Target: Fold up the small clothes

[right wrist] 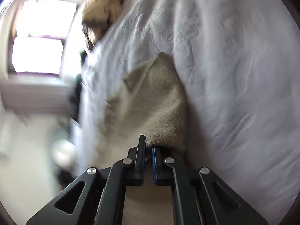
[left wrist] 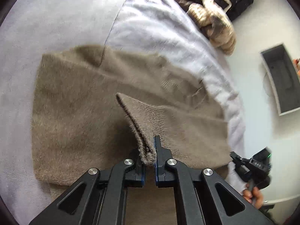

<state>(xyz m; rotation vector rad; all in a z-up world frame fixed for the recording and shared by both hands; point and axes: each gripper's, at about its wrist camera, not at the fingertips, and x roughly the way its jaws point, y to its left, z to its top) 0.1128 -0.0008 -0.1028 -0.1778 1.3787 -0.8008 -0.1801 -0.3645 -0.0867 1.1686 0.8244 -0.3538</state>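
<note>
Left wrist: your left gripper [left wrist: 150, 150] pinches a raised fold of the brown fuzzy garment [left wrist: 78, 101], which lies spread on the white bedding [left wrist: 150, 24] | Right wrist: your right gripper [right wrist: 148, 148] clamps the garment's edge [right wrist: 159, 101], lifted off the bedding [right wrist: 234, 75]; view blurred.

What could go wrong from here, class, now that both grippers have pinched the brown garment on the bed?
1. The left gripper holds only a bunched edge of the garment; a pull may let it slip out.
2. The garment lies near the edge of the bedspread; dragging could slide it off the bed.
3. The right gripper grips another edge; uneven lifting would probably leave a crooked fold.
</note>
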